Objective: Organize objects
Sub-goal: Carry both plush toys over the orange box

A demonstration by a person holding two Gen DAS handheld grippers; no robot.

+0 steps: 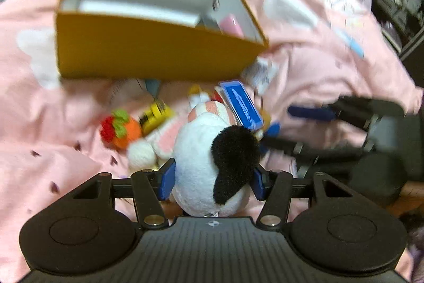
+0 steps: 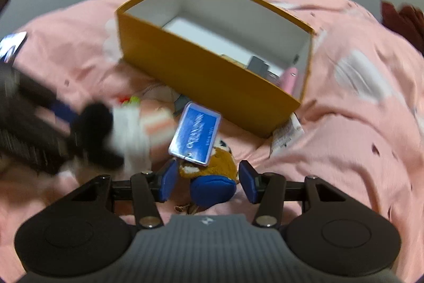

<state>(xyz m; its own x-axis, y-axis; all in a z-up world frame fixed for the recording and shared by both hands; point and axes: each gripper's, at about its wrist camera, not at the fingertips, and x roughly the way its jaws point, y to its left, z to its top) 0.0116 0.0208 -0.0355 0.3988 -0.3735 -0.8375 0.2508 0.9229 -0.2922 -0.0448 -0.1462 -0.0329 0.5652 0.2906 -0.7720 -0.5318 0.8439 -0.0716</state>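
The left gripper has its blue pads pressed against either side of a white plush toy with a black ear, so its fingers are clamped on that toy. The toy sits near the camera, low and central in the left wrist view, over the pink bedspread.

The right gripper stands with its fingers apart. Between them lies a small brown plush with a blue foot; its blue pads flank the plush with a visible gap on the right side, and motion blur keeps me from telling whether the left pad touches it.

A blue card in a clear sleeve rests tilted on top of the brown plush, just beyond the right gripper. In the left wrist view the same card sits just right of and beyond the white toy.

Farther off stands an open yellow cardboard box with a white interior, holding a white flat item and a pink object at its right end. Between the box and the white toy lie a red and orange knitted fruit to the left and a yellow and black toy beside it. A paper tag lies at the box's near right corner.
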